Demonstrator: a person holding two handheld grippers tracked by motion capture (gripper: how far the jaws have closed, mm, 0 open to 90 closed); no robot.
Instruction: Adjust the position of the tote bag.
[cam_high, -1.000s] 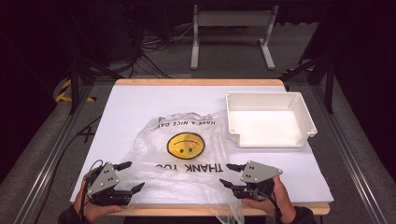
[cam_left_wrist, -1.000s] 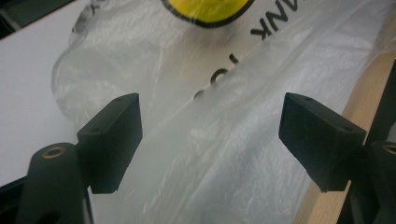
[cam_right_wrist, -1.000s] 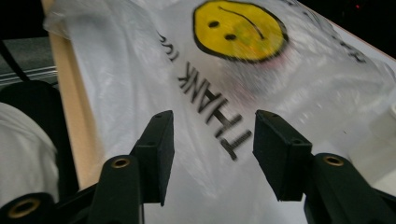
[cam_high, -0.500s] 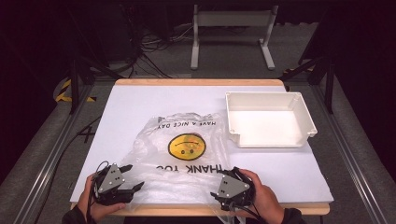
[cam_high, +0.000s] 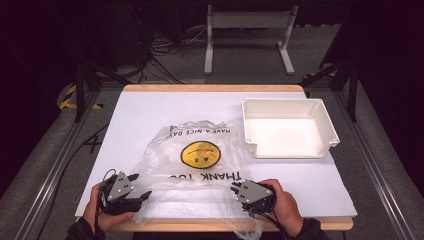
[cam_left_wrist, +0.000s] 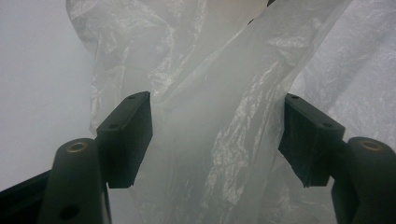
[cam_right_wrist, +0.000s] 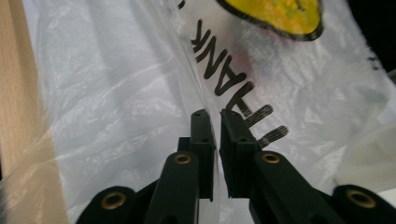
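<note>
Dark studio floor with cables and a metal stand frames a white table (cam_high: 150, 115) with a wooden edge along its near side. Thin clear plastic bag (cam_high: 200, 160) lies flat and crumpled at the table's middle and near part, printed with a yellow smiley face (cam_high: 200, 153) and the words "THANK YOU" and "HAVE A NICE DAY", reading upside down from the person's side. White rectangular tray (cam_high: 330, 127) sits on the far right of the table, just beside the bag's far right corner, nothing visible inside it. Left gripper (cam_left_wrist: 217, 135), held at the near left corner of the bag, has its jaws standing well apart; a bunched strip of the bag film runs up between them, and neither pad presses on it. Right gripper (cam_right_wrist: 217, 122), at the bag's near right edge below the "THANK YOU" lettering, has just been closing its jaws; they now stand nearly together with only a thin slit between the pads, low over the film; whether a fold of the film is pinched between them cannot be told. Hands show at the table's near edge in the high view, left hand (cam_high: 100, 212) and right hand (cam_high: 285, 205).
</note>
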